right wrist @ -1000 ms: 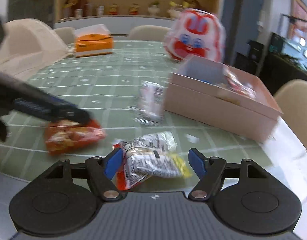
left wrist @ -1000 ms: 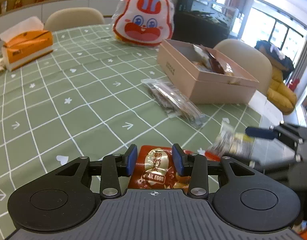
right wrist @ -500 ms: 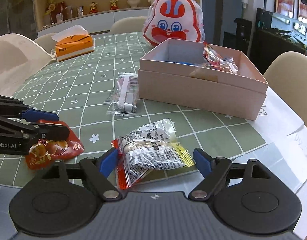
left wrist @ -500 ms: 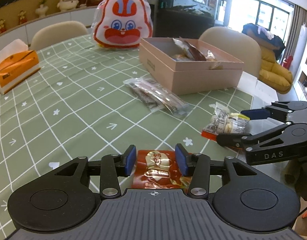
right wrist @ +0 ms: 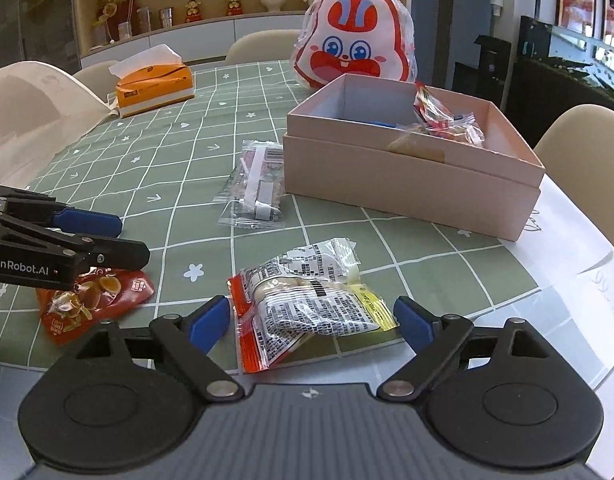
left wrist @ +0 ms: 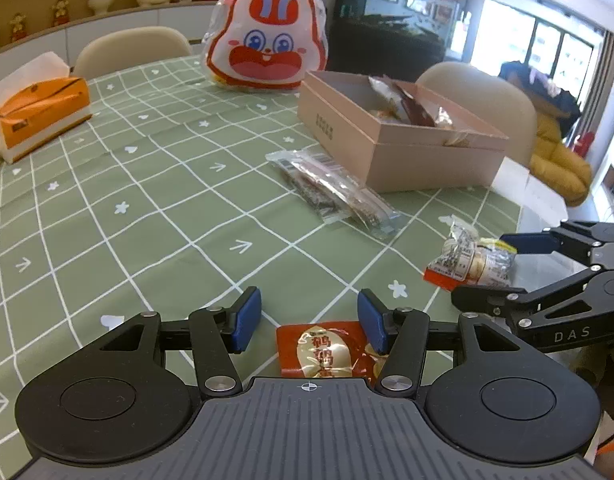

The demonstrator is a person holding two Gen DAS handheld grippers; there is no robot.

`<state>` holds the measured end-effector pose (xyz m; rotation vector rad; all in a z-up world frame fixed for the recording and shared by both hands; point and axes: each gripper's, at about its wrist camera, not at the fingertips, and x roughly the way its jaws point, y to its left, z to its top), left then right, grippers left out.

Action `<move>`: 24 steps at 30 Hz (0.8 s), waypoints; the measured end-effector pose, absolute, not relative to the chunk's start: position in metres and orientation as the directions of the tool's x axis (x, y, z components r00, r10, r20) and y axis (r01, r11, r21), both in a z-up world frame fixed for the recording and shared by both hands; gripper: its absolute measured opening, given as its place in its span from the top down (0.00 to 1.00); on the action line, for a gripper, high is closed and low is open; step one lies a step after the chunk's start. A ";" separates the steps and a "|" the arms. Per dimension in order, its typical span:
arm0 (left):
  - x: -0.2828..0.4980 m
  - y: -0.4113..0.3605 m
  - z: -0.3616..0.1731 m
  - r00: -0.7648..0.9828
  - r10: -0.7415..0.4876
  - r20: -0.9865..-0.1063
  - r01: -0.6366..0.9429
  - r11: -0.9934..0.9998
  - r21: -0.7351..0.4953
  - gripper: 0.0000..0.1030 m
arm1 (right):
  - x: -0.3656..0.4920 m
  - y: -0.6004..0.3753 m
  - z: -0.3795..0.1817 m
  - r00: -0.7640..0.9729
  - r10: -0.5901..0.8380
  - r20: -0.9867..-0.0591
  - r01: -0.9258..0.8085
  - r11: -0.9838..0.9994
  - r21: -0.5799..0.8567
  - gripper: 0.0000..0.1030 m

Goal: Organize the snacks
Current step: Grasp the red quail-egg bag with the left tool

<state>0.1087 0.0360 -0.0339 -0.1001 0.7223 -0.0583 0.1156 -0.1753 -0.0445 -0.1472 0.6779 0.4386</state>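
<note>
Hovering low over green tablecloth [left wrist: 147,208], left gripper [left wrist: 309,320] spread wide over red snack packet [left wrist: 323,350], right gripper [right wrist: 311,322] likewise agape around printed clear packet [right wrist: 307,300], pink box [right wrist: 407,176] beyond.

Both tools are black with blue pads on the fingers. The left gripper [left wrist: 309,319] has shiny round screws and white letters, "GenRobot.AI". The right gripper [right wrist: 311,319] has ridged grey plastic and says "DAS".
</note>
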 end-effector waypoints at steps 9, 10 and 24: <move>0.097 0.061 -0.034 0.762 -0.090 -0.641 -0.043 0.981 -0.190 0.84 | 0.121 -0.172 -0.045 0.646 0.376 -0.665 -0.493 0.870 0.013 0.00; 0.095 0.067 -0.031 0.767 -0.105 -0.633 -0.053 0.973 -0.226 0.83 | 0.121 -0.172 -0.045 0.645 0.376 -0.665 -0.493 0.870 0.013 0.00; 0.052 0.007 -0.016 0.745 -0.093 -0.660 0.123 0.992 0.000 0.73 | 0.117 -0.177 -0.045 0.648 0.396 -0.651 -0.496 0.868 0.035 0.00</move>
